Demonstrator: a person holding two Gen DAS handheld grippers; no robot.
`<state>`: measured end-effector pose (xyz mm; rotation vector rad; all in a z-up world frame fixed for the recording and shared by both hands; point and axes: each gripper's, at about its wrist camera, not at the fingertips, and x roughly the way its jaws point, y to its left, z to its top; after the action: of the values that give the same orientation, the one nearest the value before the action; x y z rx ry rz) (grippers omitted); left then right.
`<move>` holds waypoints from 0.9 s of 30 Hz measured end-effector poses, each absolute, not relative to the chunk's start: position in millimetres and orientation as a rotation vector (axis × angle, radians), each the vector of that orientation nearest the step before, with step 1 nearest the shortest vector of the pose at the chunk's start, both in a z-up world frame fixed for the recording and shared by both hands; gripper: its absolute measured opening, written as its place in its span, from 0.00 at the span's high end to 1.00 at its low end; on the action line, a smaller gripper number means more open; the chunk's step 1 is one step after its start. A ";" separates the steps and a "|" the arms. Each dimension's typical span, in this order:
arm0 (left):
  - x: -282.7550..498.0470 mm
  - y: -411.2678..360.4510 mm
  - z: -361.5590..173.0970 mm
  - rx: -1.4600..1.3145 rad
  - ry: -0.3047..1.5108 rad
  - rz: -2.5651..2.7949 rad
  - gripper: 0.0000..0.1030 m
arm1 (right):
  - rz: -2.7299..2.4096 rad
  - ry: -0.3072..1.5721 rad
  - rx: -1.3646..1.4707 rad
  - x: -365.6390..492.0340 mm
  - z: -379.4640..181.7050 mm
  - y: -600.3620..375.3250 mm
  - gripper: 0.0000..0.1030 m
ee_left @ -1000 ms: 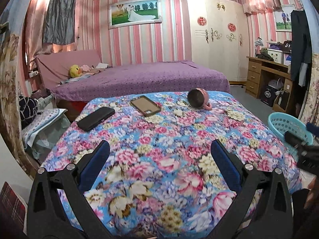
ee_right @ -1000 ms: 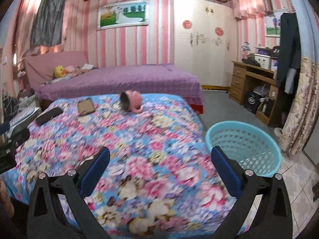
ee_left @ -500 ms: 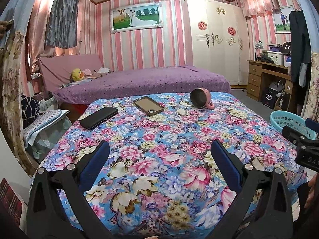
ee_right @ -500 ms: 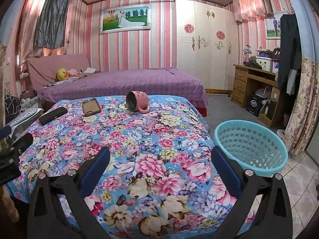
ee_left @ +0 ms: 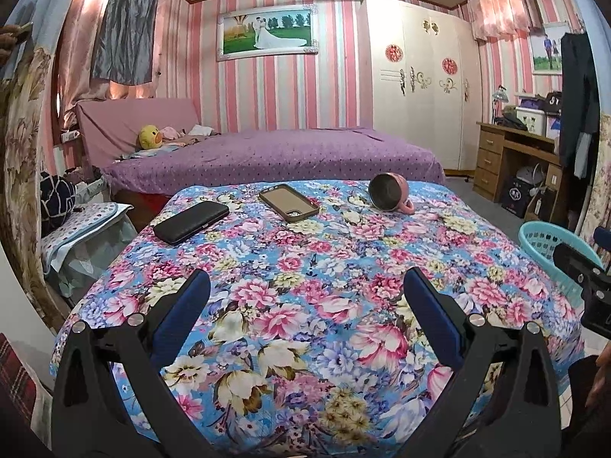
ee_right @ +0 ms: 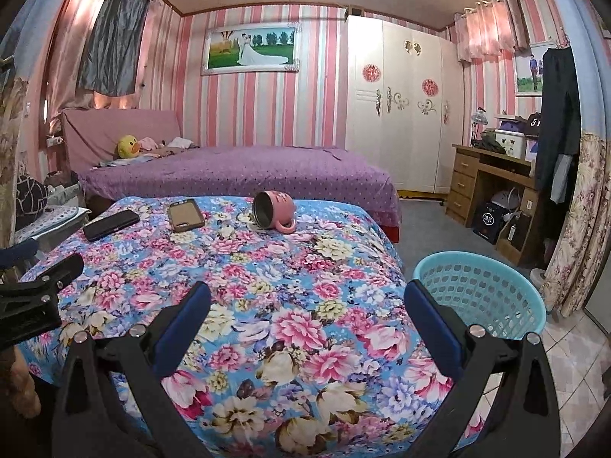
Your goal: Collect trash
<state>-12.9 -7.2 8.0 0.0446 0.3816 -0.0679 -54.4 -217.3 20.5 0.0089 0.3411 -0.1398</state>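
A pink mug (ee_left: 390, 192) (ee_right: 274, 212) lies on its side at the far end of the floral-covered table (ee_left: 305, 286) (ee_right: 267, 286). A brown phone case (ee_left: 288, 203) (ee_right: 185, 215) and a black phone (ee_left: 191, 222) (ee_right: 110, 224) lie at the far left. A turquoise basket (ee_right: 479, 294) (ee_left: 550, 244) stands on the floor right of the table. My left gripper (ee_left: 305, 313) is open and empty over the near end. My right gripper (ee_right: 305, 313) is open and empty over the near right part, beside the basket.
A purple bed (ee_left: 275, 156) lies behind the table. A wooden desk (ee_right: 492, 187) with clutter stands at the right, a white wardrobe (ee_right: 401, 114) behind. A padded stool (ee_left: 76, 229) sits left of the table. Floral curtains hang at both sides.
Both grippers have drawn back and tilted up, so the table looks farther away and more of the ceiling shows. Jaws stay open. Nothing on the table has moved.
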 end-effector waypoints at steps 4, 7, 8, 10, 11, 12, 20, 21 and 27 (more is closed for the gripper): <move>-12.2 -6.8 8.3 0.040 0.379 -0.070 0.05 | -0.144 0.326 0.006 -55.1 22.2 -217.5 0.04; -12.3 -7.8 8.2 0.045 0.378 -0.076 0.05 | -0.136 0.322 0.007 -54.5 22.4 -216.8 0.04; -12.4 -8.2 8.6 0.047 0.376 -0.077 0.05 | -0.138 0.323 0.006 -54.3 22.2 -216.5 0.04; -12.3 -9.3 8.4 0.051 0.374 -0.081 0.05 | -0.135 0.324 0.008 -54.1 22.3 -216.7 0.04; -11.9 -9.8 8.5 0.052 0.374 -0.083 0.05 | -0.136 0.323 0.011 -54.1 22.3 -216.7 0.04; -11.9 -10.4 8.2 0.055 0.374 -0.087 0.05 | -0.137 0.321 0.015 -54.2 22.3 -217.5 0.04; -14.5 -13.9 8.6 0.062 0.364 -0.092 0.05 | -0.135 0.328 0.019 -51.1 21.2 -220.1 0.04; -14.9 -14.2 8.9 0.062 0.361 -0.090 0.05 | -0.134 0.327 0.019 -51.0 21.3 -220.1 0.04; -16.0 -13.8 9.4 0.060 0.355 -0.085 0.05 | -0.136 0.330 0.016 -50.8 20.6 -219.9 0.04</move>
<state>-16.0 -13.8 9.4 0.0602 0.3555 -0.0846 -50.8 -219.9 20.6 0.0160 0.3296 -0.1364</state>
